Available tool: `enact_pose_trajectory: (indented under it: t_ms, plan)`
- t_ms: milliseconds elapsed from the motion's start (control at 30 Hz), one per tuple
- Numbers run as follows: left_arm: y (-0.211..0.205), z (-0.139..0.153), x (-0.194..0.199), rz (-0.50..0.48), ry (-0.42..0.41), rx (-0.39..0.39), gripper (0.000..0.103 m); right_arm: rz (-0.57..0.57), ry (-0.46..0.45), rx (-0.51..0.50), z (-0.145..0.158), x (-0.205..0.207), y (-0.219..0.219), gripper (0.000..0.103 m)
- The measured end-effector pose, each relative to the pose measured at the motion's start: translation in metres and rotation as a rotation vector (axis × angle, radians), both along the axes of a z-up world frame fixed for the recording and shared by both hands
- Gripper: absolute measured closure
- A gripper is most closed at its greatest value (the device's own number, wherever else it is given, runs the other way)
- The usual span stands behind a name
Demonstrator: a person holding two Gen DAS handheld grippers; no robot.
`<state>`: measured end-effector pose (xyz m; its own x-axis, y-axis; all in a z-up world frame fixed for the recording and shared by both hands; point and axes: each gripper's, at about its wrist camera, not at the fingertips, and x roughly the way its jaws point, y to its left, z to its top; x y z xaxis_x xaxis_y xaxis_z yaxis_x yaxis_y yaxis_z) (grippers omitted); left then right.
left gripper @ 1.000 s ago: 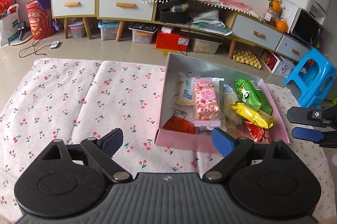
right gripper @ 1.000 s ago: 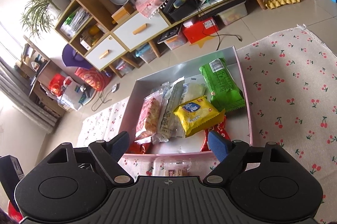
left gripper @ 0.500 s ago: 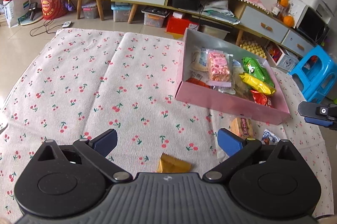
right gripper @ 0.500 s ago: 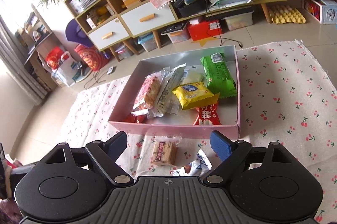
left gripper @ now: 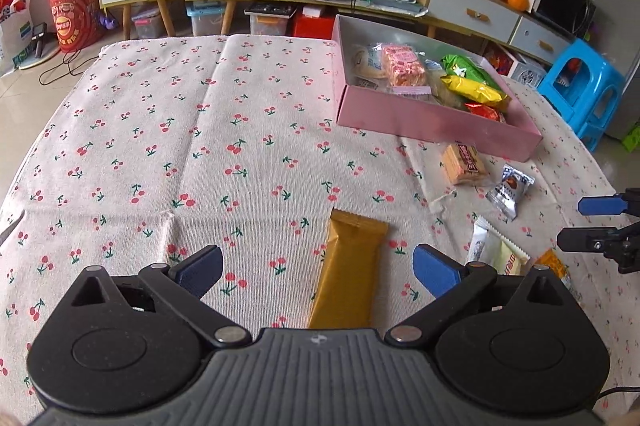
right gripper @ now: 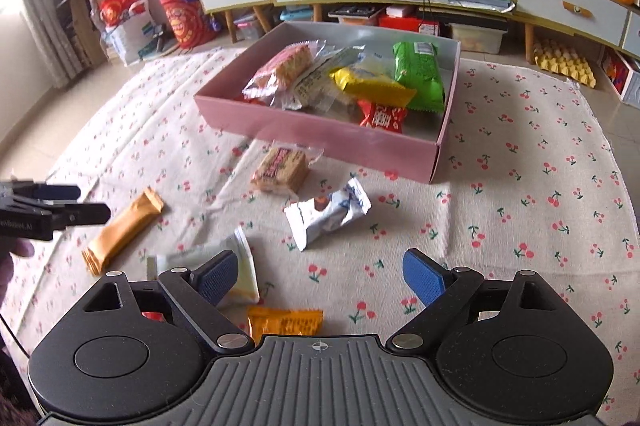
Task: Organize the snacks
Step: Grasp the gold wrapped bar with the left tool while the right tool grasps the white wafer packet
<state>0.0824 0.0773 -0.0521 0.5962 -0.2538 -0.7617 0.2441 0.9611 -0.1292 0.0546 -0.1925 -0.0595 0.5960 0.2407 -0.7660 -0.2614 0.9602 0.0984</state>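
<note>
- We held our left gripper low over the cherry-print cloth, its jaws spread wide and gripping nothing.
- A gold bar wrapper lay flat on the cloth in the gap between the left gripper's blue pads, its near end hidden under the gripper body; neither pad touched it.
- Our right gripper also hung low over the cloth, jaws wide apart and empty, pointing toward the pink box.
- The right gripper's left pad stood in front of a pale white-and-yellow packet; we could not tell whether it touched it.
- An orange packet lay just ahead of the right gripper's body, between its fingers.
- A silver-white packet lay farther out, and a clear-wrapped biscuit pack lay just beside the box's near wall.
- Inside the box sat a green bag, a yellow packet, a red packet and a pink-wrapped cake, piled together.
- In the right wrist view, the left gripper showed at the left edge, above the gold bar wrapper.
</note>
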Motion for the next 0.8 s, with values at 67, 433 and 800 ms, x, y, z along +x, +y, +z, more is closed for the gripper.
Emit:
enact_pose_trajectory:
  t_ms: [67,433,800]
  plan:
    - [0.0,-0.004,-0.005,-0.016,0.0,0.01,0.002,0.05,-0.017,-0.066,-0.004,-0.008,0.007,0.012]
    - [-0.01,-0.018,-0.011,-0.067,0.016,0.089,0.002,0.197,-0.029,-0.17,-0.025,-0.011,0.04,0.012]
    - [-0.006,-0.023,-0.012,-0.07,0.024,0.122,0.003,0.252,-0.039,-0.156,-0.032,0.007,0.073,0.01]
